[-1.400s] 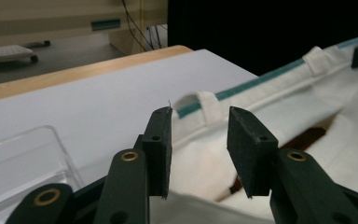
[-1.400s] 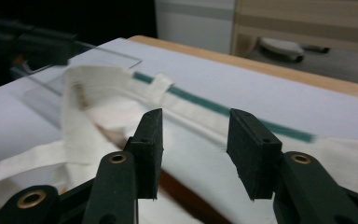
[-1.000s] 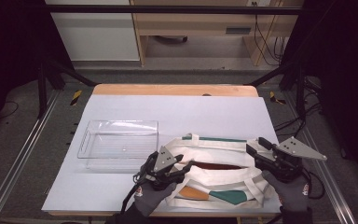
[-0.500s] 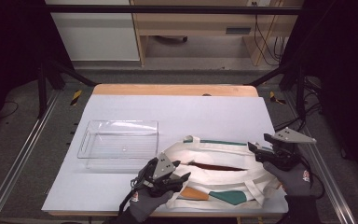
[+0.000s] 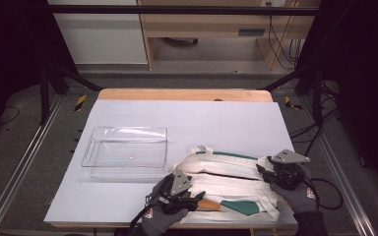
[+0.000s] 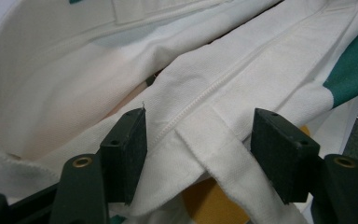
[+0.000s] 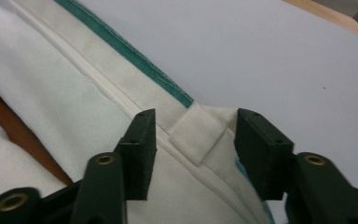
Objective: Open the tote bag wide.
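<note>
Tote bag [image 5: 229,172] btwn both grippers, jaws apart.

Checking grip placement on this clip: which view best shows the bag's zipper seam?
The left gripper view: the zipper seam runs sharp and close between the open jaws. The right gripper view shows a shorter stretch beside the green trim. In the high view the canvas bag is too small.

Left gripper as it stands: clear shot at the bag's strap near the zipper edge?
Probably yes. The left gripper has its jaws open astride the bag's strap, having just been opening; the strap lies between the pads, which do not press it, and nothing lies over it.
</note>
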